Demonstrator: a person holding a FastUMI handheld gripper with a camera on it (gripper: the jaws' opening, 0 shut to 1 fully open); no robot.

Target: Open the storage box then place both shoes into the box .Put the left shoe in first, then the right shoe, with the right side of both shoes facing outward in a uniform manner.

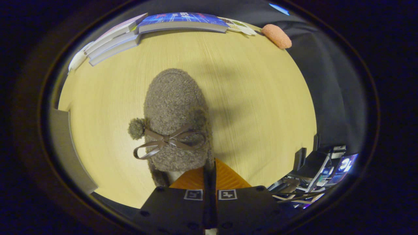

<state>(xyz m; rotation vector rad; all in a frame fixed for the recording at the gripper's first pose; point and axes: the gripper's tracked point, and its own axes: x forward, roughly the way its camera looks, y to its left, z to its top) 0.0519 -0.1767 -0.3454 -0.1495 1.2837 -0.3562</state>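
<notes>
Nearest, the gripper (209,169) is closing its 2 fingers almost fully together, with only a thin dark slit showing between them. They are pinching the rim of the heel end of a fuzzy brown shoe (173,111), so the jaws are clamped on that thin edge, not standing free. The shoe is hanging or being carried toe-forward just ahead of the fingers, and it is casting a soft shadow to its right on the table; whether its sole is touching the wood I cannot tell.

On the shoe's upper, a flat bow (168,141) is lying across the vamp, with a small pom-pom (136,128) sticking out on the left side.

Under and beyond the shoe, the pale wooden table (261,107) is stretching away. At the near left, a grey panel (63,147) is standing at the table's edge; it may be part of the storage box, but I cannot be sure.

At the far edge, a stack of books (114,40) is lying at the left, a blue-covered book (183,23) is lying beside it, and a pink sponge-like pad (277,36) is resting at the far right.

By my reading, 1 shoe is being transported toward the box. Which shoe of the pair it is I cannot tell. The next move is calling for swinging it to the box opening and turning it so its right side is facing outward before the fingers let go.
</notes>
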